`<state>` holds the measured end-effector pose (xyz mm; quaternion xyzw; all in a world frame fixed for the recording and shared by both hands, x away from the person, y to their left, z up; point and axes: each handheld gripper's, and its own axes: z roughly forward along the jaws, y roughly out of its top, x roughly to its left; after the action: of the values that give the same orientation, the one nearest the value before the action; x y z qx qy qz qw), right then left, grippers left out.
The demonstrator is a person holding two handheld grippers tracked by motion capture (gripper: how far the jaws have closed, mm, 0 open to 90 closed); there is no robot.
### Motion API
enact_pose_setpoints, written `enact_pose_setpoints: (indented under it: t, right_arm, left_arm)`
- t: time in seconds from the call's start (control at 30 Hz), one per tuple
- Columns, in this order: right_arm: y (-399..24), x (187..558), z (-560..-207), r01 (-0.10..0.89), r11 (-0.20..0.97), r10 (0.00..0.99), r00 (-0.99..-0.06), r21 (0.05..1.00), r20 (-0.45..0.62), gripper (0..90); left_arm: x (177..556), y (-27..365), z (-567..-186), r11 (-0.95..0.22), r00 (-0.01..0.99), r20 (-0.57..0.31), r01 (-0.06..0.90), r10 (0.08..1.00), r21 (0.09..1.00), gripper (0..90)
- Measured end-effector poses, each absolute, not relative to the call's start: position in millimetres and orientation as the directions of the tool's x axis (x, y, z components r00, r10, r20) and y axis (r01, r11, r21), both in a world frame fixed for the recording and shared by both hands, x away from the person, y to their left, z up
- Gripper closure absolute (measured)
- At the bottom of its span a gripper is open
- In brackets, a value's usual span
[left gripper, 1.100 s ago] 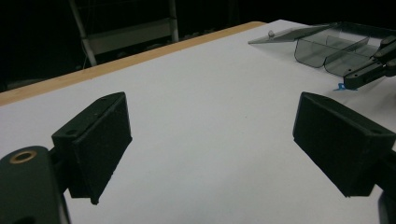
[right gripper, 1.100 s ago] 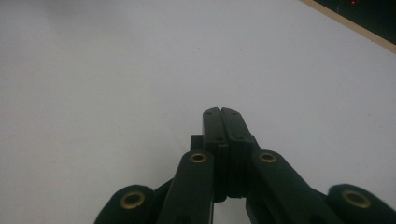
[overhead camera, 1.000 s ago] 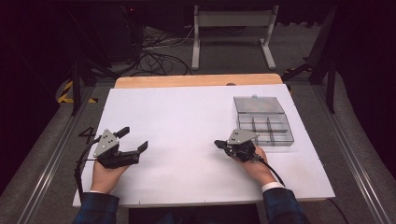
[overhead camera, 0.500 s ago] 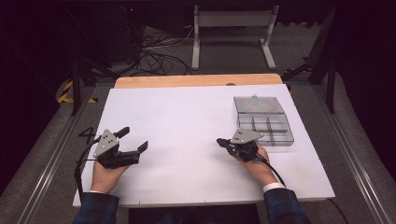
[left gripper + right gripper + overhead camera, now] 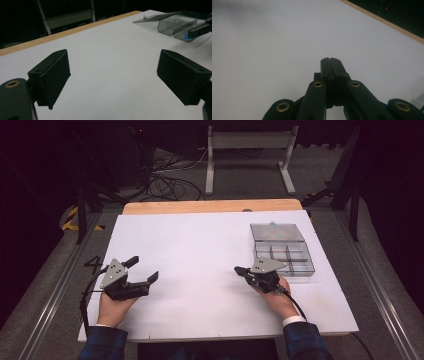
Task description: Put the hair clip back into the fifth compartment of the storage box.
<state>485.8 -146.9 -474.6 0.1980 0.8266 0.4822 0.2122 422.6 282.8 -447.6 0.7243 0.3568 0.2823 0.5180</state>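
— Beside our right gripper (image 5: 239, 269), jaws together, sits the open compartment box (image 5: 282, 251).
— Left gripper (image 5: 144, 269) gapes. We could nudge the box; nothing anchors it.

box (image 5: 282, 251): set on the board (image 5: 200, 250), far right part, lid laid back behind it
left gripper (image 5: 142, 270): placed on the board, near left
right gripper (image 5: 239, 269): placed just beside the box, at its near left
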Motion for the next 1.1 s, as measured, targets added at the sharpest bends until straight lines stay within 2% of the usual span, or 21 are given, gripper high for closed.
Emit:
enact_pose_setpoints:
  t: [1.1]
  right_arm:
    - [-172, 487, -467, 0.147, 0.382, 0.607, -0.784, 0.913, -0.128, 90.0]
  left_arm:
    - [423, 283, -447, -0.210, 0.587, 0.043, 0.220, 0.809, 0.953, 11.9]
